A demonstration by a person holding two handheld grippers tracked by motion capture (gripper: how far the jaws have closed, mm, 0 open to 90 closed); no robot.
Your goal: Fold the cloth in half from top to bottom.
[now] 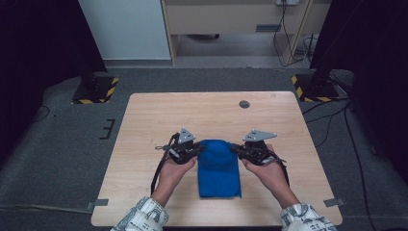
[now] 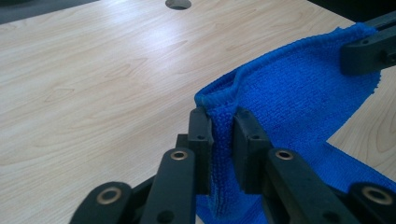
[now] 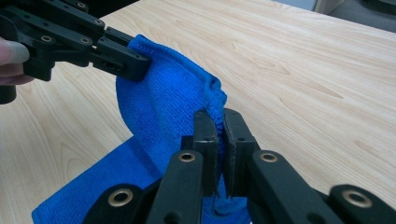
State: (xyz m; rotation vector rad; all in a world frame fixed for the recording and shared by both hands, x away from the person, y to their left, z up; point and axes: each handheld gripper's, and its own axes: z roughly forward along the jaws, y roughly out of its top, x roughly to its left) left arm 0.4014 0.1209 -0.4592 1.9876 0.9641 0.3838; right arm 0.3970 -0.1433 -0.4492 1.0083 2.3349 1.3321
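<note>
A blue cloth [image 1: 219, 168] lies folded on the wooden table [image 1: 192, 110], its far edge lifted off the wood. My left gripper [image 2: 222, 126] pinches the cloth's [image 2: 299, 102] raised left corner between its jaws, which stand a little apart with the fabric filling the gap. My right gripper [image 3: 220, 126] is shut tightly on the right corner of the cloth [image 3: 159, 102]. From above, the left gripper [image 1: 198, 150] and right gripper [image 1: 234, 148] face each other across the cloth's far end. The near end rests flat towards the person.
A round cable hole [image 1: 244, 104] sits near the table's far edge. Bare wood surrounds the cloth on all sides. Beyond the table are dark stands with yellow-black striped bases [image 1: 96, 91] and a grey carpeted floor.
</note>
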